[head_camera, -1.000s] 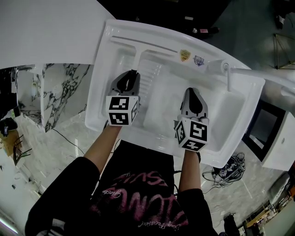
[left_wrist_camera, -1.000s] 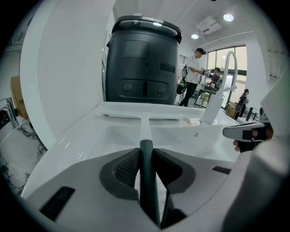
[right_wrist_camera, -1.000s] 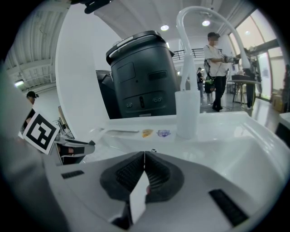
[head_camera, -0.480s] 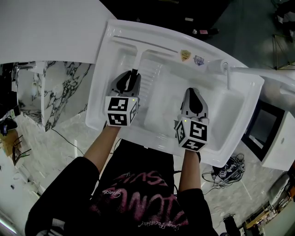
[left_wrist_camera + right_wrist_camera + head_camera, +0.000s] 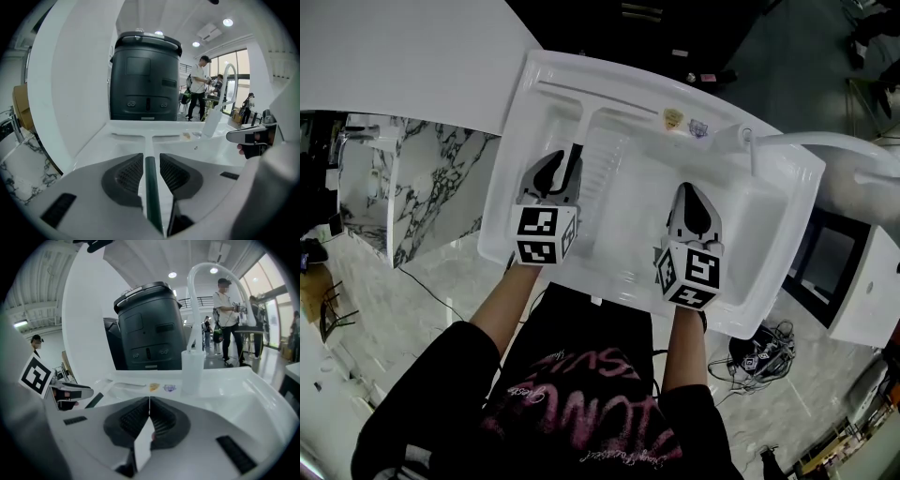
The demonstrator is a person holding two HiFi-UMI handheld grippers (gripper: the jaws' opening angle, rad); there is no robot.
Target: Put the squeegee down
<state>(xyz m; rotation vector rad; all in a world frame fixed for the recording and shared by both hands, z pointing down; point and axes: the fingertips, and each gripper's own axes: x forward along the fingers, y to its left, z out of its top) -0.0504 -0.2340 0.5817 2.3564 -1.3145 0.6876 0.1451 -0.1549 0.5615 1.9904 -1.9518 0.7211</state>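
Observation:
The squeegee (image 5: 578, 127) lies in the white sink (image 5: 502, 187), its blade across the back ledge and its handle pointing towards me. In the left gripper view its dark green handle (image 5: 150, 183) runs between the jaws of my left gripper (image 5: 151, 161), with a thin strip of white showing on each side. That left gripper (image 5: 565, 155) is slightly open around the handle. My right gripper (image 5: 691, 187) hovers over the basin to the right, and in its own view the right gripper (image 5: 149, 401) is shut on nothing.
A white faucet (image 5: 825, 141) arches over the sink's right end beside a white bottle (image 5: 192, 371). Two small stickers (image 5: 675, 117) sit on the back ledge. A dark bin (image 5: 145, 79) stands behind the sink. A marble-faced counter (image 5: 422, 178) adjoins on the left.
The head view has shifted a little. Both grippers and the squeegee hold the same places relative to the sink.

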